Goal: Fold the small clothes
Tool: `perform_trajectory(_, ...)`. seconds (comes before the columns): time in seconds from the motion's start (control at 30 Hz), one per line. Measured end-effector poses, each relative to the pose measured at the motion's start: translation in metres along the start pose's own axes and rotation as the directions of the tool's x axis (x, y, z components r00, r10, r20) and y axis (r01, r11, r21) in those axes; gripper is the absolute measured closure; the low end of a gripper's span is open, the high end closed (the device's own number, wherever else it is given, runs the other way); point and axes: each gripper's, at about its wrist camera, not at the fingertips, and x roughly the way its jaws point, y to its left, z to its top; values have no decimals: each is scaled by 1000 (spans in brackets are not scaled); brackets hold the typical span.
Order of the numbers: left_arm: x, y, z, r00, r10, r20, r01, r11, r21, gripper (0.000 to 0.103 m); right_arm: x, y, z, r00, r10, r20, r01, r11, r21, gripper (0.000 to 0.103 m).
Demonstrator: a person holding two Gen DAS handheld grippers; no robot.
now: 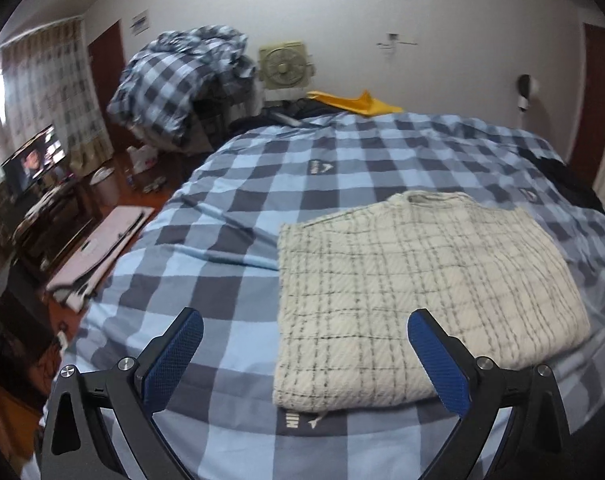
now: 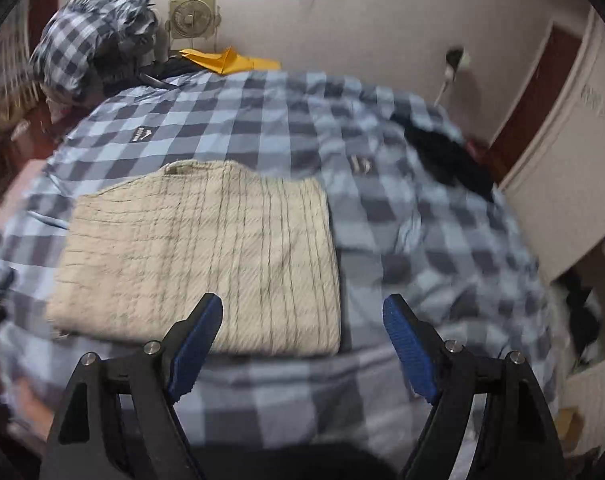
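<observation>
A cream knit garment with thin dark check lines [image 1: 414,292] lies folded into a flat rectangle on the blue checked bedspread [image 1: 262,184]. My left gripper [image 1: 304,326] hovers above its near left edge, open, with nothing between the blue pads. In the right wrist view the same folded garment [image 2: 198,256] lies left of centre. My right gripper [image 2: 302,314] hangs above its near right corner, jaws wide open and empty. Neither gripper touches the cloth.
A yellow cloth [image 1: 358,102] and a dark garment [image 2: 450,156] lie at the bed's far and right edges. A heap of checked bedding [image 1: 174,80] and a fan [image 1: 282,66] stand at the back left. A lit screen [image 1: 32,164] and furniture line the left floor.
</observation>
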Motion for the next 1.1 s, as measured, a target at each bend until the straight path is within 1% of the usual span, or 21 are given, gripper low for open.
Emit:
perform_trajectory(0.03,-2,0,0,1000,-19,5,19,1000,0,0,-5,-6,-4,999,-13,-35,13,1000,3,23)
perform_trajectory(0.1,-3,-1,3,999,-34,10,34,999,-10,0,-13,-7,-14,997,-52,-59,50,998,-44,23)
perform_trajectory(0.17,-2,-3,3,1000,-28,9,29,1000,-12,0,-24,-8,-22,995,-96,-20,94,992,-81,23)
perform_trajectory(0.23,4,-6,3,1000,-28,-12,28,1000,0,0,-30,-5,-29,990,-120,67,125,989,-81,23)
perform_trajectory(0.27,6,-6,3,999,-26,-23,26,1000,3,0,-29,-5,-29,991,-104,80,109,992,-63,23)
perform_trajectory(0.33,12,-7,0,998,-22,-56,22,1000,4,0,-17,-4,-28,998,-27,52,27,1000,9,23)
perform_trajectory(0.4,19,-6,-4,996,-23,-89,24,1000,5,0,5,-2,-25,993,118,15,-119,985,123,23)
perform_trajectory(0.43,22,-6,-6,994,-16,-108,17,1000,9,0,14,0,-24,989,150,7,-149,975,166,23)
perform_trajectory(0.53,30,-8,-12,991,28,-130,-24,999,38,0,47,13,-17,980,196,-35,-183,957,225,23)
perform_trajectory(0.57,33,-9,-14,990,44,-137,-37,998,52,0,57,17,-15,981,190,-38,-177,957,228,23)
perform_trajectory(0.63,39,-12,-17,986,62,-156,-51,996,75,0,80,24,-11,983,164,-88,-145,970,193,23)
perform_trajectory(0.7,46,-15,-18,982,73,-177,-58,994,92,0,102,24,-12,972,193,-132,-170,971,166,23)
perform_trajectory(0.73,49,-17,-19,980,75,-184,-58,993,98,0,113,22,-13,970,189,-151,-164,973,164,23)
perform_trajectory(0.8,56,-21,-19,976,78,-201,-56,992,113,0,137,8,-20,972,131,-193,-91,975,205,23)
perform_trajectory(0.83,59,-23,-20,975,78,-209,-53,991,121,0,146,-2,-26,970,98,-221,-40,967,252,23)
perform_trajectory(0.87,62,-25,-20,974,79,-213,-52,990,130,0,156,-16,-32,958,108,-265,-14,943,332,23)
perform_trajectory(0.9,64,-28,-21,973,80,-218,-50,989,139,0,165,-31,-38,939,196,-283,-57,899,434,23)
perform_trajectory(0.93,66,-30,-22,972,79,-222,-47,988,147,0,172,-43,-42,923,271,-274,-100,855,508,23)
perform_trajectory(0.97,68,-32,-23,971,76,-228,-41,987,157,0,176,-49,-44,916,287,-281,-94,834,544,23)
perform_trajectory(1.03,72,-37,-25,969,73,-238,-31,984,177,0,180,-57,-48,916,239,-322,-8,814,581,23)
perform_trajectory(1.1,75,-40,-26,966,67,-249,-20,982,186,0,180,-52,-47,920,196,-338,30,827,562,23)
